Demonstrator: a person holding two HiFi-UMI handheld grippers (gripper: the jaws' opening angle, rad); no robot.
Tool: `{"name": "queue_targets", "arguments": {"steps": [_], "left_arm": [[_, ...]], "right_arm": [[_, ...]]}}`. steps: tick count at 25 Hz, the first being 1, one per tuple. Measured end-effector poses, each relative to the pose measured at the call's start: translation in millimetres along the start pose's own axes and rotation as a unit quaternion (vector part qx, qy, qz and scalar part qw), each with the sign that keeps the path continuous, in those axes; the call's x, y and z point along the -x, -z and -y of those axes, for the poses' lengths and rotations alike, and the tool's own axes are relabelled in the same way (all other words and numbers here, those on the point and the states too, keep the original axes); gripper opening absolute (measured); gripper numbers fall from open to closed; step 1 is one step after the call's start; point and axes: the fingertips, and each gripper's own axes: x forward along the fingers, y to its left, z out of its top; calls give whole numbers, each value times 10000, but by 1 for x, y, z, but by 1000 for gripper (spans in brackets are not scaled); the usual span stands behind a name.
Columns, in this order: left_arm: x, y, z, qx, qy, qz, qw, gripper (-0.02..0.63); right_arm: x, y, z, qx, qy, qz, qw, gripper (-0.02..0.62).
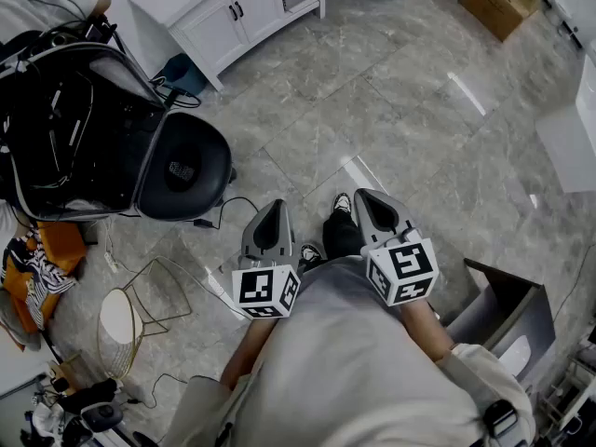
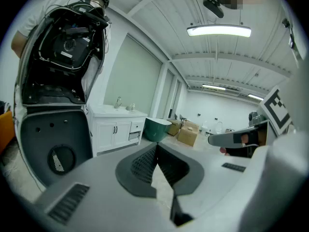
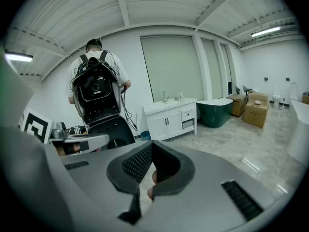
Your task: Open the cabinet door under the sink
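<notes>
Marble floor (image 1: 372, 110) is stretching from the left tongs (image 1: 273, 209) and right tongs (image 1: 365, 199), both pinched closed and holding nothing, to the white cabinet (image 1: 219, 21) well ahead. Its door (image 3: 175, 123) is likely swinging lightly and rigidly; I'd grip the dark handle (image 3: 169, 120).

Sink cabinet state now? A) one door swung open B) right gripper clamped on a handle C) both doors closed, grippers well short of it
C: the cabinet doors sit flush and closed across the room, while the left gripper and right gripper are close to the person's body.
</notes>
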Motion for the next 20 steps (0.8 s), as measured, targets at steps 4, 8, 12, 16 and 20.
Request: {"name": "queue_targets", "arguments": {"steps": [4, 8, 12, 16, 20], "left_arm": [[-48, -10, 6, 14, -45, 11, 10000, 0], [-98, -17, 15, 22, -26, -53, 10000, 0], [-138, -25, 22, 40, -37, -70, 10000, 0], [-158, -30, 27, -1, -81, -102, 9999, 0], [-179, -35, 31, -19, -60, -72, 10000, 0]], "right_arm": [[-24, -18, 37, -5, -39, 43, 10000, 11], [-48, -31, 76, -46, -24, 20, 10000, 11], [-69, -42, 107, -183, -167, -30, 9997, 11], [-79, -50, 123, -290, -316, -56, 9991, 11], [-93, -58, 142, -215, -456, -59, 9987, 11]]}}
